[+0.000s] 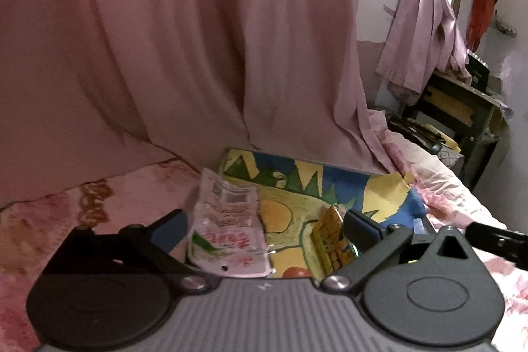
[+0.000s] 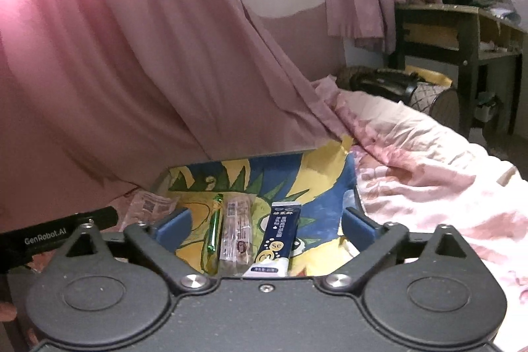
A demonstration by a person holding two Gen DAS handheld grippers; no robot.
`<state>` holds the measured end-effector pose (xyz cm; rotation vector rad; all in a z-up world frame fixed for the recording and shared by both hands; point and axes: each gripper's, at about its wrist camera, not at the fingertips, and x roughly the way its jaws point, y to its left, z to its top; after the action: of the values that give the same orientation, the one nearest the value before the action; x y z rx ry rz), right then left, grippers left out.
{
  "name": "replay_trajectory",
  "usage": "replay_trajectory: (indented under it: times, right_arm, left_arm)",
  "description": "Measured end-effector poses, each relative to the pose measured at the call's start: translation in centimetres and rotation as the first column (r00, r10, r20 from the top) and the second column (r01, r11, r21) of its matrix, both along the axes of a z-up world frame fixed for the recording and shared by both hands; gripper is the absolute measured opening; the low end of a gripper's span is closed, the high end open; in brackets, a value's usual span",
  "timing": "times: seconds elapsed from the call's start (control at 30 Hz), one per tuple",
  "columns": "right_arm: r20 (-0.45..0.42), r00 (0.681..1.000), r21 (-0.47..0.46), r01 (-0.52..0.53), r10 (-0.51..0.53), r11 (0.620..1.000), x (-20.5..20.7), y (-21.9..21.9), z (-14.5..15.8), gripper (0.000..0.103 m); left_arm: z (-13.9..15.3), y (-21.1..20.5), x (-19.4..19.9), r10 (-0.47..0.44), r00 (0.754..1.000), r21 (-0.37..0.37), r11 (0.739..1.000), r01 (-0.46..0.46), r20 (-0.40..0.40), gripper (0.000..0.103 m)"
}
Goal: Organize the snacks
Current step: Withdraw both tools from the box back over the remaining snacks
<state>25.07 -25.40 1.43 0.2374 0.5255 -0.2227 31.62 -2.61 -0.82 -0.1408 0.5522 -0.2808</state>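
here, on a bed covered in pink floral bedding (image 2: 429, 174), lies one shallow box (image 2: 316, 174) printed with a blue, yellow and green cartoon, and the snacks are spread in and beside it. the right wrist view counts three long packets lying side by side on the box floor: one thin green stick (image 2: 213, 233), one clear wrapped bar (image 2: 236, 236) just beside it, and one dark blue sachet (image 2: 280, 240) with white and yellow print to the right of that. a fourth, a crinkled clear wrapper (image 2: 148, 203), lies off the box's left edge on the bedding. the left wrist view shows two packets: one white pouch (image 1: 227, 226) with red lettering, lying across the box's left edge, and one yellow patterned packet (image 1: 330, 236) standing on edge inside the box. the left gripper (image 1: 264, 230) has its two blue fingers spread wide, with the white pouch and the yellow packet between them and neither pad pressing on anything. the right gripper (image 2: 264, 225) is likewise spread wide over the three long packets, gripping none. a pink curtain (image 1: 181, 38) hangs down close behind the box's far edge, so room is tight there; the right side opens onto rumpled bedding. one dark wooden table (image 2: 462, 32) stands well apart at the far right.
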Motion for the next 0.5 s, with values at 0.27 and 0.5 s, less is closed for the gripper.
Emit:
replay_trajectory:
  times: [0.27,0.5]
  right_arm:
    - [0.048,0.999,-0.062,0.019,-0.016,0.998,-5.9,0.8,0.9,0.102]
    - [0.039,0.999,-0.076,-0.024,0.027,0.997,-10.2,3.0,0.6,0.102]
  left_arm:
    - [1.0,2.7,-5.2,0.041,0.999,0.07,0.997,-0.042,0.01,0.103]
    - [0.9,5.1,-9.6,0.115,0.993,0.126,0.986,-0.11,-0.029,0.103]
